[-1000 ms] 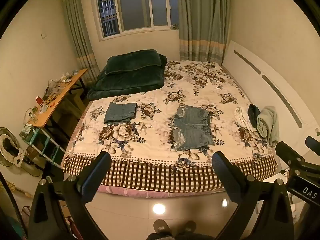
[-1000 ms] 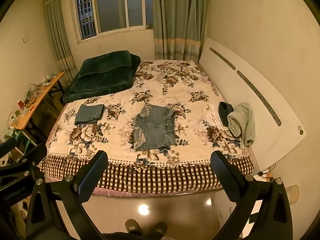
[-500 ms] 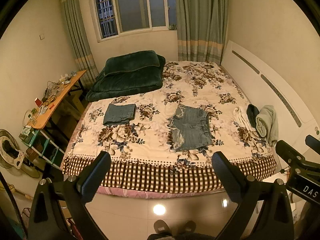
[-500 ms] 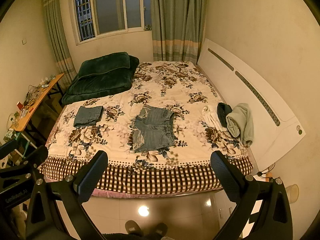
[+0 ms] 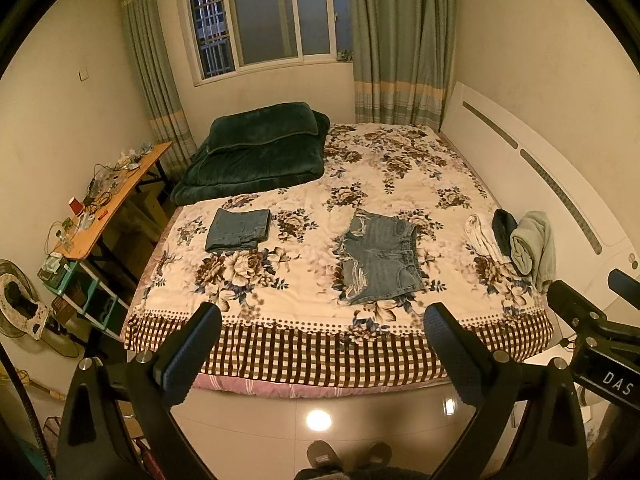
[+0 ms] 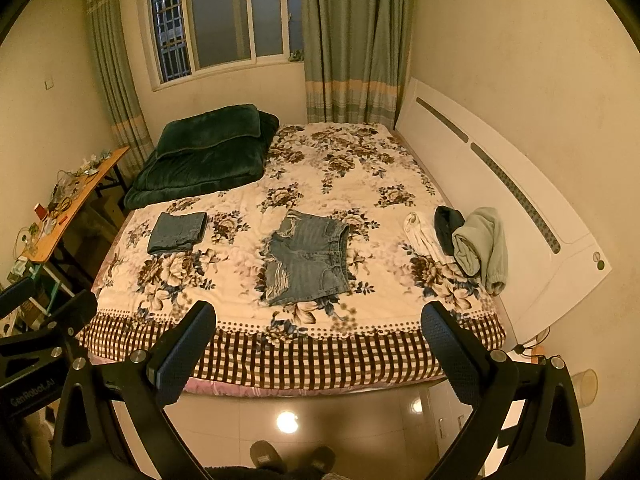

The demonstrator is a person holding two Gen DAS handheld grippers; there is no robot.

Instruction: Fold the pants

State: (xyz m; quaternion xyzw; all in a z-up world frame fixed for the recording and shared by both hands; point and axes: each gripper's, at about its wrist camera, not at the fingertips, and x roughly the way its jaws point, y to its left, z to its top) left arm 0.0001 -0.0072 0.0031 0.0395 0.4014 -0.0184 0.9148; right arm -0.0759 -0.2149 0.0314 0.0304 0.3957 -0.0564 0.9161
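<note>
One pair of denim shorts (image 5: 378,258) lies spread flat near the front edge of the bed (image 5: 320,352), between a folded pair (image 5: 238,230) and a clothes pile (image 5: 516,240). Denim looks stiffish, light and unslippery; pinch waistband corners. Left gripper (image 5: 320,344) and right gripper (image 6: 318,342) hang wide apart, holding nothing

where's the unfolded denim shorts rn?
The denim shorts lie flat mid-bed near the checkered front edge in both wrist views, between the folded jeans to their left and the clothes pile by the headboard.
</note>
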